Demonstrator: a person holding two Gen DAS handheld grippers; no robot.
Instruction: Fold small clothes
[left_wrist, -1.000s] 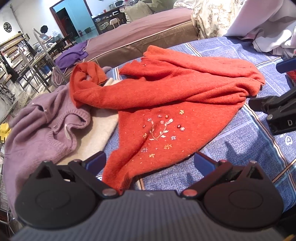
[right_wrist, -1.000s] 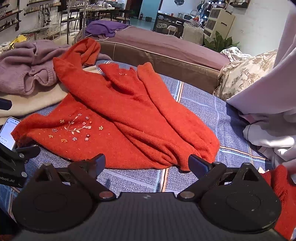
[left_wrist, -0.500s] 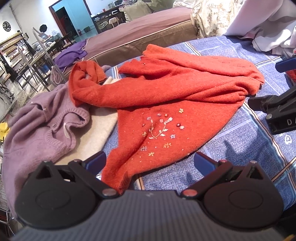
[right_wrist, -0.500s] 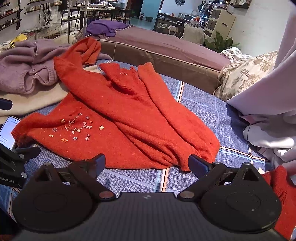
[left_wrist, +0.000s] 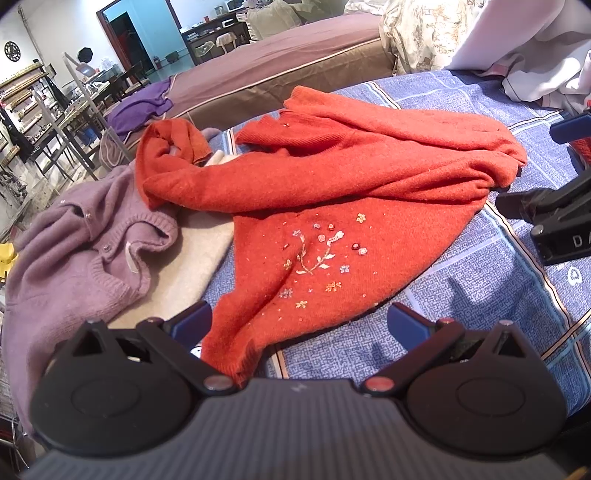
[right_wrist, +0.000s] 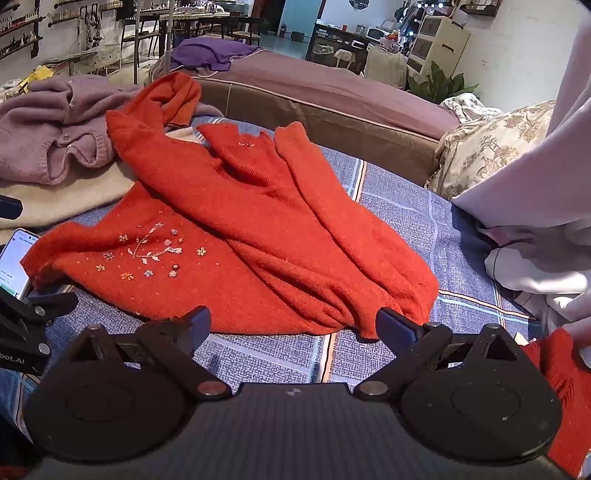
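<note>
I see the blue checked sheet spread wide, with the red sweater lying crumpled across its middle. Far left sits a purple cardigan. My left gripper and right gripper gape wide, holding nothing.

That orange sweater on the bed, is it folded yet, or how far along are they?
Nothing looks folded yet. The orange sweater lies spread and rumpled on the blue cover, one sleeve draped over the purple cardigan. Both tools, left and right, hover open at its near hem, gripping nothing. Left to do: sleeves in, body folded, then the cardigan.
</note>
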